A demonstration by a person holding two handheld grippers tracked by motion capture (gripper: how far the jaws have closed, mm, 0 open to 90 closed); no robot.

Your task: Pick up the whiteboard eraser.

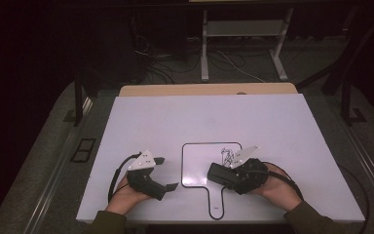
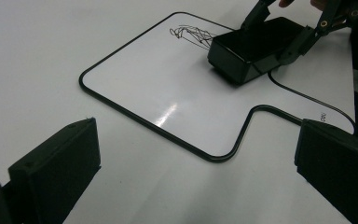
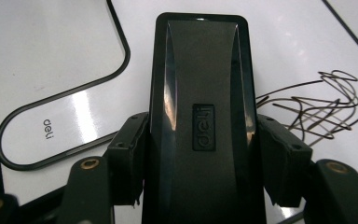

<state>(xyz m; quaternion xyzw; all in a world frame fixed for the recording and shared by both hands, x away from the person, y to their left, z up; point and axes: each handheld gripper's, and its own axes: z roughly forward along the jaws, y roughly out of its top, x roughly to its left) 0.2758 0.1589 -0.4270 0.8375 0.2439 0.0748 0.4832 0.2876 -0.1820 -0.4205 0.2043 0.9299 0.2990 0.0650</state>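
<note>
The right gripper (image 3: 200, 154) squeezes the black eraser (image 3: 199, 93) on the little whiteboard (image 1: 195, 165). The scribble (image 3: 321, 109) sits just beside the eraser's long side. The left gripper (image 1: 168, 173) waits open, farther away.

Bare table (image 1: 199, 117) beyond whiteboard (image 1: 197, 161); eraser (image 1: 222, 174) in right tongs (image 1: 213, 171) blocks scribble (image 1: 226, 156).

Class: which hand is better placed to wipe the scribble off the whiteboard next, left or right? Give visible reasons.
Right. The right gripper already clamps the eraser, resting on the whiteboard beside the scribble. The left gripper sits off the board, jaws open and empty.
</note>
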